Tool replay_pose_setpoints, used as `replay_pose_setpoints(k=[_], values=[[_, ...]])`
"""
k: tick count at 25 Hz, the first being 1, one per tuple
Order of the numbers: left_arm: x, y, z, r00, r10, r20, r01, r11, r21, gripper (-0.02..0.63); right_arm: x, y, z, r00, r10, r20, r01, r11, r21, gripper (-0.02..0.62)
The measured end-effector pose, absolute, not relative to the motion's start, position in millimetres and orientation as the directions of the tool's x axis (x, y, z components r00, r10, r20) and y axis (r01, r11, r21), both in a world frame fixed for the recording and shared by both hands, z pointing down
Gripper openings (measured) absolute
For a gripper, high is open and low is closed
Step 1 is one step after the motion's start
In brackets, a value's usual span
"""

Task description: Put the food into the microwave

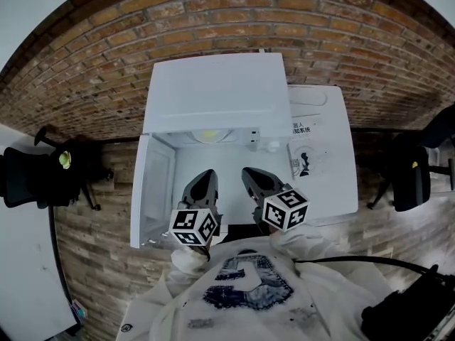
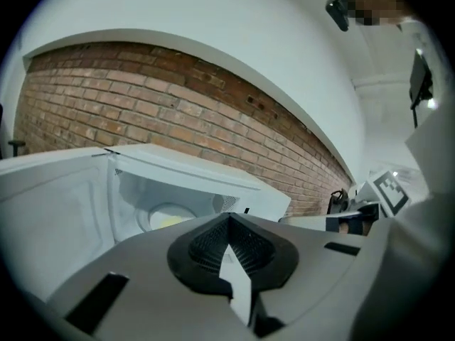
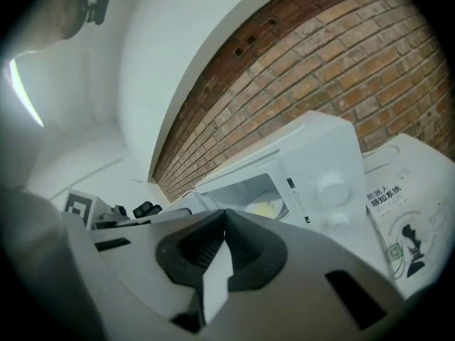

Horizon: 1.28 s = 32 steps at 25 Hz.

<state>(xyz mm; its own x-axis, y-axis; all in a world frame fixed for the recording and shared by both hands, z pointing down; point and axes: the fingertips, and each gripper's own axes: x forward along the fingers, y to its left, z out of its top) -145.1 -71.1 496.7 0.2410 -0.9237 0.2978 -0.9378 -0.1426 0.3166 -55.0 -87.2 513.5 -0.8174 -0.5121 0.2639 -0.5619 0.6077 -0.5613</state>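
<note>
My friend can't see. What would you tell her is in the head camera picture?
A white microwave stands open, its door swung out to the left, with yellow food lit up inside. The left claw and right claw hover in front of it, shut and empty. A brick wall is behind.

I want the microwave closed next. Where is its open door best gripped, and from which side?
Grip the door at its free edge, the end nearest the person, probably with the left gripper, now shut, coming from the front. It stands wide open, hinged at the microwave's left, so that thin edge faces the fingers.
</note>
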Motion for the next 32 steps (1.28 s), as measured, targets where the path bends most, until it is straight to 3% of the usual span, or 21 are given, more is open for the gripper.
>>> replay_pose_setpoints(k=[6, 32], values=[[-141.7, -56.2, 489.3, 0.189, -0.93, 0.315, -0.971, -0.129, 0.201, 0.008, -36.3, -78.2, 493.4, -0.792, -0.555, 0.255, -0.604, 0.648, -0.464, 0.015], [-136.1, -54.7, 485.5, 0.189, -0.932, 0.308, -0.972, -0.134, 0.191, 0.008, -29.8, -77.3, 491.0, -0.783, -0.566, 0.259, -0.618, 0.659, -0.429, 0.014]])
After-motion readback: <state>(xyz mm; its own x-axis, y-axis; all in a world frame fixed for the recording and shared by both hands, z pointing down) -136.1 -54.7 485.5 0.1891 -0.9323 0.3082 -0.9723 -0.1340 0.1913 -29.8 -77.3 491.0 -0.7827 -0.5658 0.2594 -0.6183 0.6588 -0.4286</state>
